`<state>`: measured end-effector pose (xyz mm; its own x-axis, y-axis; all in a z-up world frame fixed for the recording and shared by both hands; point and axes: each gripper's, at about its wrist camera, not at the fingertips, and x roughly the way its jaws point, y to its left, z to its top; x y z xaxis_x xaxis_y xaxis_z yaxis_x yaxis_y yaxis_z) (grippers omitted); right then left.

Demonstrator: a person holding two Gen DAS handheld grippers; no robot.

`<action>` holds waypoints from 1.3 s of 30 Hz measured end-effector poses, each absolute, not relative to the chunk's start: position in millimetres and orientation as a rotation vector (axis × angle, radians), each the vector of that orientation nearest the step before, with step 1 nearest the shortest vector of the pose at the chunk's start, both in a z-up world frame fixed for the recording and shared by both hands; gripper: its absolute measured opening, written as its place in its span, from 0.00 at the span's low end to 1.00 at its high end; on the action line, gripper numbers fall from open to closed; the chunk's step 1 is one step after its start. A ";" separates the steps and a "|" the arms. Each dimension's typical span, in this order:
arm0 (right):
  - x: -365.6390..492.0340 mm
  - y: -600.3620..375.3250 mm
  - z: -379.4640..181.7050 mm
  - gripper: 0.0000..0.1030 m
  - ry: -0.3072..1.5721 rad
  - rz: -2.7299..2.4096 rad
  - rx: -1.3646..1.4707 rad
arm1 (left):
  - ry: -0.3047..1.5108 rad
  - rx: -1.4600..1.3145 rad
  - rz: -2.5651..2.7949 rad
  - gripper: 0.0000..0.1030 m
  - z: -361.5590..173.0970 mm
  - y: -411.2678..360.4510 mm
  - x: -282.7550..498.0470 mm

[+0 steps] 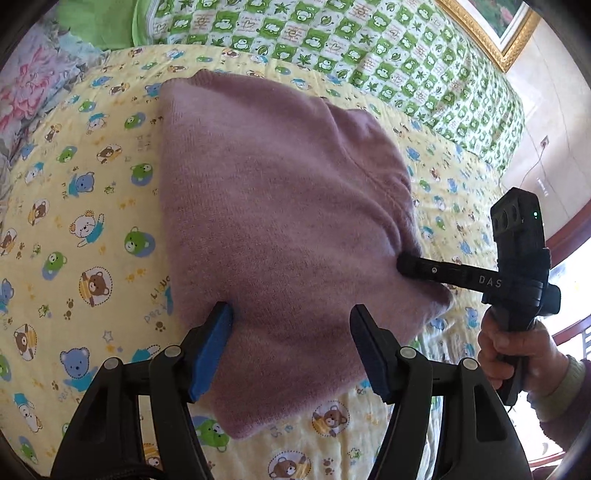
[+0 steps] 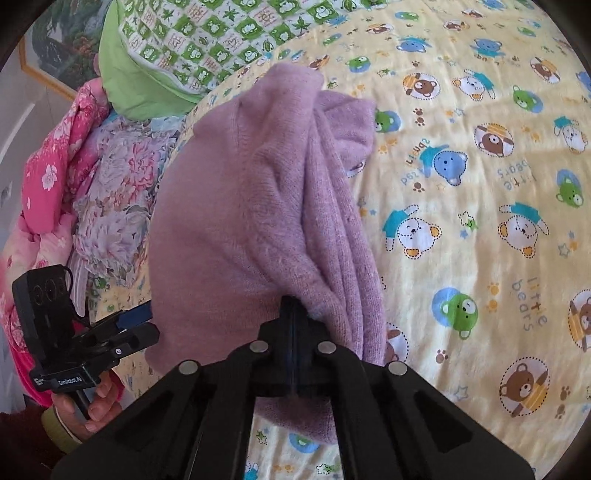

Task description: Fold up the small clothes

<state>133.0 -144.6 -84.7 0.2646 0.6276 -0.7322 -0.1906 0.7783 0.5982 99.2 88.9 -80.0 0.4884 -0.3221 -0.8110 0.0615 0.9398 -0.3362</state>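
A mauve knit garment lies folded on the yellow bear-print quilt. My left gripper is open, its blue-padded fingers spread on either side of the garment's near edge. My right gripper is shut on a bunched fold of the garment, lifting that edge; it shows in the left wrist view pinching the right side. The left gripper shows in the right wrist view at the garment's left edge.
A green patterned quilt lies at the far side of the bed. Floral pink bedding is piled at one side. A framed picture hangs on the wall. The bear-print quilt stretches wide beside the garment.
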 end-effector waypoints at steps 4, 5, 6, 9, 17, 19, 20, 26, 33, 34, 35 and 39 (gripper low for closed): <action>128.4 -146.6 -76.3 0.00 1.174 0.564 0.414 | 1.044 -0.295 -0.241 0.65 -78.9 96.7 88.1; 125.5 -146.9 -74.1 0.00 1.171 0.556 0.396 | 1.051 -0.298 -0.240 0.65 -80.9 98.0 85.1; 122.8 -147.2 -73.0 0.00 1.169 0.550 0.383 | 1.062 -0.294 -0.235 0.65 -85.0 99.1 80.1; 114.6 -150.6 -72.4 0.00 1.173 0.527 0.353 | 1.088 -0.285 -0.230 0.65 -94.9 103.0 70.1; 94.5 -156.8 -37.0 0.03 1.114 0.512 0.353 | 1.065 -0.322 -0.229 0.65 -81.0 112.0 49.8; 88.5 -155.0 -27.2 0.04 1.098 0.516 0.349 | 1.051 -0.328 -0.225 0.65 -74.8 112.5 47.0; 85.8 -153.4 -23.9 0.05 1.091 0.517 0.348 | 1.044 -0.329 -0.220 0.65 -71.8 112.0 44.0; 63.9 -146.7 -10.2 0.33 1.060 0.523 0.312 | 1.015 -0.299 -0.179 0.67 -60.8 104.9 30.9; 32.2 -145.3 -10.6 0.36 1.063 0.525 0.294 | 0.993 -0.282 -0.140 0.69 -58.0 105.8 5.2; 28.0 -145.3 -11.7 0.39 1.066 0.523 0.288 | 0.990 -0.281 -0.130 0.70 -58.4 106.9 0.1; 23.0 -145.6 -12.8 0.42 1.068 0.520 0.283 | 0.986 -0.282 -0.123 0.74 -58.9 107.5 -4.8; 0.9 -146.9 -14.7 0.54 1.057 0.505 0.267 | 0.942 -0.263 -0.090 0.80 -59.2 111.3 -22.8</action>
